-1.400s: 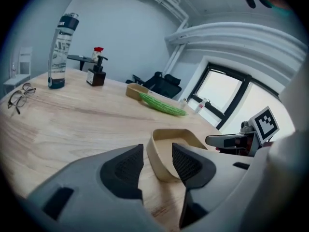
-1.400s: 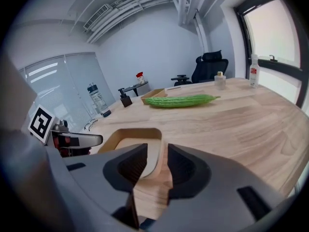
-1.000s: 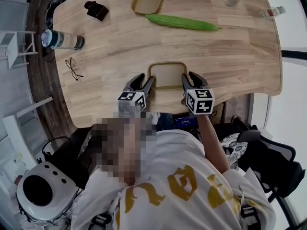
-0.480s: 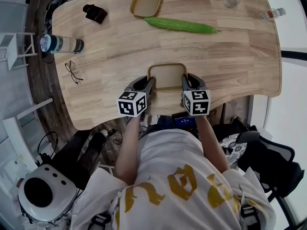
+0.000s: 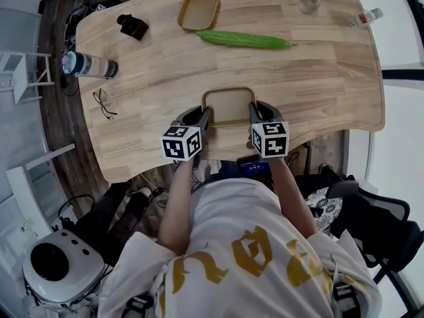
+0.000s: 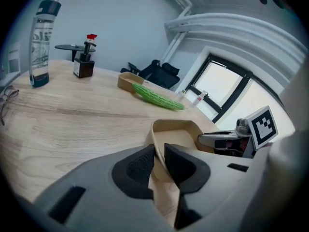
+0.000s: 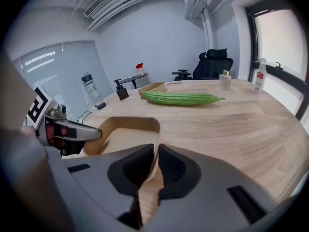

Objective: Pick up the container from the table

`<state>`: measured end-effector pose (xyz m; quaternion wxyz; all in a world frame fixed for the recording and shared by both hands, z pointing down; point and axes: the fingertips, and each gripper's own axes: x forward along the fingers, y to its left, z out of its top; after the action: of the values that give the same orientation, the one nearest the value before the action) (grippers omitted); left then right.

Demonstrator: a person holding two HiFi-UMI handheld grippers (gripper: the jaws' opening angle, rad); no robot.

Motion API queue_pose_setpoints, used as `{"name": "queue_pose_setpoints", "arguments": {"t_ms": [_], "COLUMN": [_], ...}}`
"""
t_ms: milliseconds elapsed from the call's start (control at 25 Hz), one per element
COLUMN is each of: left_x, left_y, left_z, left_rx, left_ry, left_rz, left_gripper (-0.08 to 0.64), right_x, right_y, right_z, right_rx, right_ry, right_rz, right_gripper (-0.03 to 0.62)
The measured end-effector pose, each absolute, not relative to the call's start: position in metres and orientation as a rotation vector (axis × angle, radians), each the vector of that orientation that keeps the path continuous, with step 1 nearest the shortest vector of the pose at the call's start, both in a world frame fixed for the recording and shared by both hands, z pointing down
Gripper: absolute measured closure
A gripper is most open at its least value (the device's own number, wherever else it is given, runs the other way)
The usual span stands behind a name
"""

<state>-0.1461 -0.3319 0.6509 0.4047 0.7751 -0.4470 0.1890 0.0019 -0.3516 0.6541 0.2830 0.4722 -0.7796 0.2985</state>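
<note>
Head view: container [image 5: 229, 106] near table [image 5: 318, 78] edge

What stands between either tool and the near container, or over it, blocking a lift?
Nothing visible. The left tool is closing its jaws with the left wall of the container between them; the right tool pinches its right wall. Nothing hangs over it; the gourd lies farther back.

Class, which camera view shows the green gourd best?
The head view: the green gourd lies whole, seen from above. The right gripper view shows it whole but side-on; the left gripper view foreshortens it.
</note>
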Motion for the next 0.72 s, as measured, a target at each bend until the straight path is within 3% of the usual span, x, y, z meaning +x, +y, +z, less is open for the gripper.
{"name": "queue_pose_setpoints", "arguments": {"t_ms": [720], "left_x": [-0.154], "left_y": [-0.316], "left_z": [0.544], "left_rx": [2.103], "left_ry": [-1.251], "left_rz": [0.293], "left_gripper": [0.499], "right_x": [-0.004], "right_y": [-0.333], "right_z": [0.547], "right_rx": [1.389], "right_ry": [-2.237], "right_rz": [0.635], "right_gripper": [0.557]}}
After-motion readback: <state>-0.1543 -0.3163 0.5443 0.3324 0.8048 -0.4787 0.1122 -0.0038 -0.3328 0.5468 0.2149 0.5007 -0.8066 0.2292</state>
